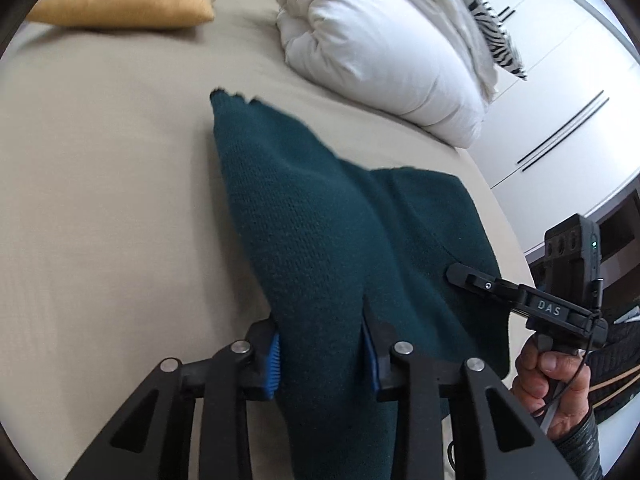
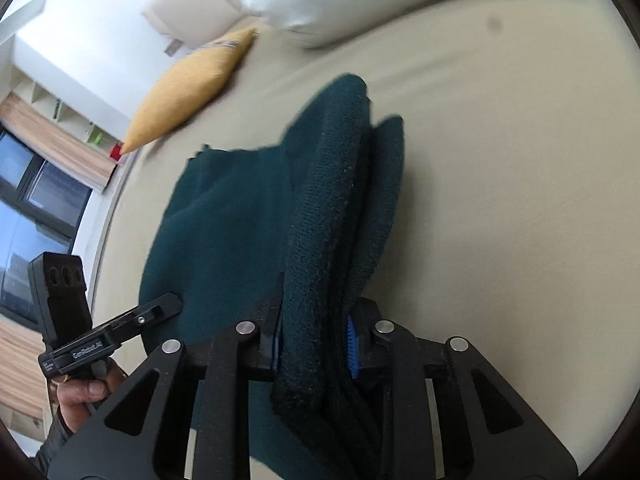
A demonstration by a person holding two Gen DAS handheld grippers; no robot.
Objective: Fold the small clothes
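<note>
A dark green knit garment (image 1: 320,216) lies partly lifted over the beige bed (image 1: 100,200). My left gripper (image 1: 324,356) is shut on its near edge, the cloth bunched between the blue pads (image 1: 274,364). In the right wrist view the same garment (image 2: 224,216) hangs in thick folds, and my right gripper (image 2: 314,344) is shut on a doubled-up edge of it. The right gripper (image 1: 460,272) also shows at the garment's right side in the left wrist view, held by a hand (image 1: 552,384). The left gripper (image 2: 168,304) shows at the lower left of the right wrist view.
A yellow cushion (image 1: 124,0) lies at the head of the bed, and a white bunched duvet (image 1: 380,48) sits at the back right. White wardrobe doors (image 1: 568,92) stand beyond the bed. A window (image 2: 28,200) is at the left in the right wrist view.
</note>
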